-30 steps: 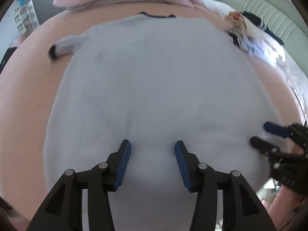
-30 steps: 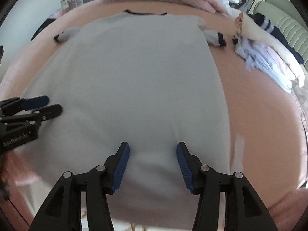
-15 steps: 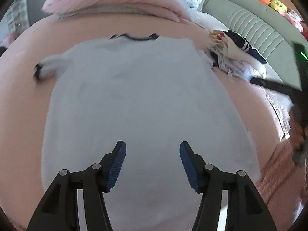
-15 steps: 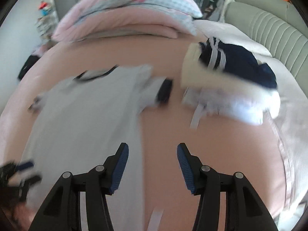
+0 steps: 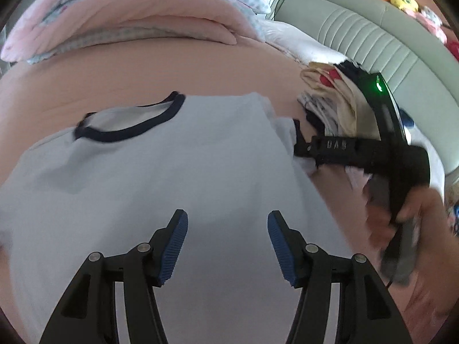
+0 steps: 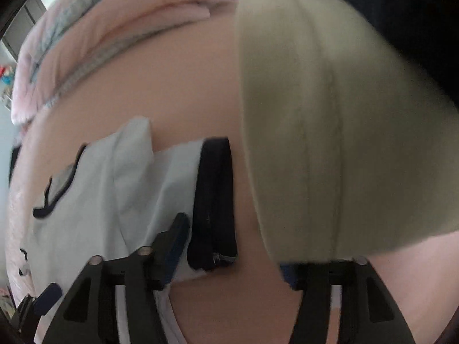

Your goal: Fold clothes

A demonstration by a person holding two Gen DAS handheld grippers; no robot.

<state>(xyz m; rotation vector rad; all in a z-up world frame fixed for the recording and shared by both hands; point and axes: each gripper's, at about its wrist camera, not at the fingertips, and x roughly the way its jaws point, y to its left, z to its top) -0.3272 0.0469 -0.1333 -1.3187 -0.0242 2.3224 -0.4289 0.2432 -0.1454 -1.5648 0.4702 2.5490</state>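
Note:
A pale blue-grey T-shirt [image 5: 178, 172] with a navy collar [image 5: 129, 132] lies flat on the pink bed sheet [image 5: 143, 77]. My left gripper [image 5: 228, 229] hovers open over the shirt's middle, with nothing between its fingers. In the left wrist view my right gripper [image 5: 358, 146] reaches in from the right toward the shirt's right sleeve [image 5: 287, 126], held by a hand [image 5: 401, 218]. In the right wrist view the right gripper [image 6: 233, 246] is open, and the sleeve's navy cuff [image 6: 212, 200] lies between its fingers. A cream garment hides its right fingertip.
A pile of clothes [image 5: 338, 106] sits right beside the sleeve, with a folded cream garment [image 6: 315, 143] on top, close to the right gripper. Pink and checked bedding [image 5: 137, 14] is heaped at the far end. A grey-green padded headboard [image 5: 373, 37] runs along the right.
Both grippers left the shirt's hem and moved up the shirt. The right one swung right to the navy-cuffed sleeve; the left one now hovers over the chest, nearer the collar.

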